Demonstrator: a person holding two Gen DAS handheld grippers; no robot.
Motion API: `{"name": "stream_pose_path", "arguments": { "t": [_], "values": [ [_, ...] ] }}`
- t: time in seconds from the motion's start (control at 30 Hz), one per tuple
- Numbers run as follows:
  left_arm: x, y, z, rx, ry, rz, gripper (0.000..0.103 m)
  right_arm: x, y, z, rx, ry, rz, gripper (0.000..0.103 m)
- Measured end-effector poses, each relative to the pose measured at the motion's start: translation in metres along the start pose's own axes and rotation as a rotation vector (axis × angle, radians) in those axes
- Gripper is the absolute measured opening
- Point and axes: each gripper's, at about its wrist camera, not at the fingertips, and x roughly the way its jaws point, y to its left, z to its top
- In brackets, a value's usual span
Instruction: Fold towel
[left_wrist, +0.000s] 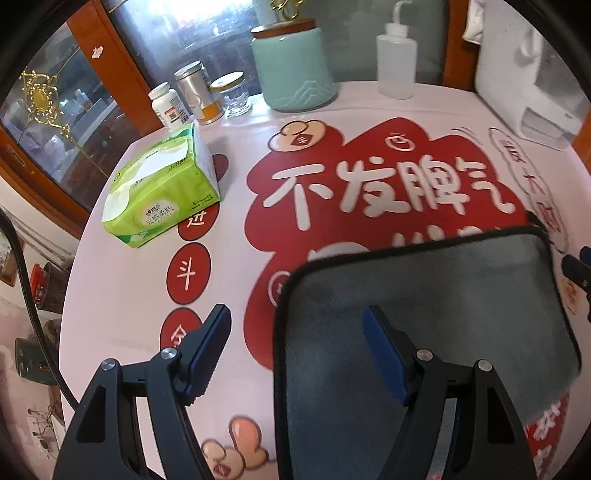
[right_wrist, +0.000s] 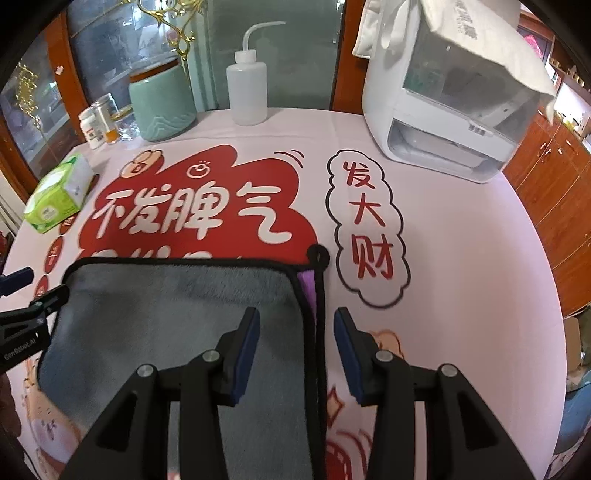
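Note:
A grey towel (left_wrist: 424, 314) with black trim lies flat on the table, folded over; a strip of its purple underside (right_wrist: 309, 291) shows at its right edge, with a black hanging loop (right_wrist: 318, 254) at the far right corner. My left gripper (left_wrist: 295, 343) is open and empty, straddling the towel's left edge just above it. My right gripper (right_wrist: 295, 350) is open and empty, straddling the towel's right edge. The left gripper also shows at the left edge of the right wrist view (right_wrist: 29, 306).
The table carries a pink and red printed cloth (right_wrist: 461, 258). A green tissue pack (left_wrist: 162, 188) lies at the left. Jars and bottles (left_wrist: 199, 92), a teal canister (left_wrist: 291, 66) and a squeeze bottle (right_wrist: 246, 85) stand at the back. A white appliance (right_wrist: 443, 110) sits at the back right.

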Motion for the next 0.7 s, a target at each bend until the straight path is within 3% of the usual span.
{"name": "stream_pose_path", "arguments": {
  "t": [0.37, 0.7],
  "values": [
    [-0.091, 0.005, -0.038, 0.008, -0.080, -0.063, 0.075, -0.085, 0.012, -0.040, 0.015, -0.043, 0.045, 0.042],
    [-0.179, 0.015, -0.111, -0.007, -0.129, -0.096, 0.081, -0.170, 0.038, -0.109, 0.032, -0.081, 0.055, 0.042]
  ]
}}
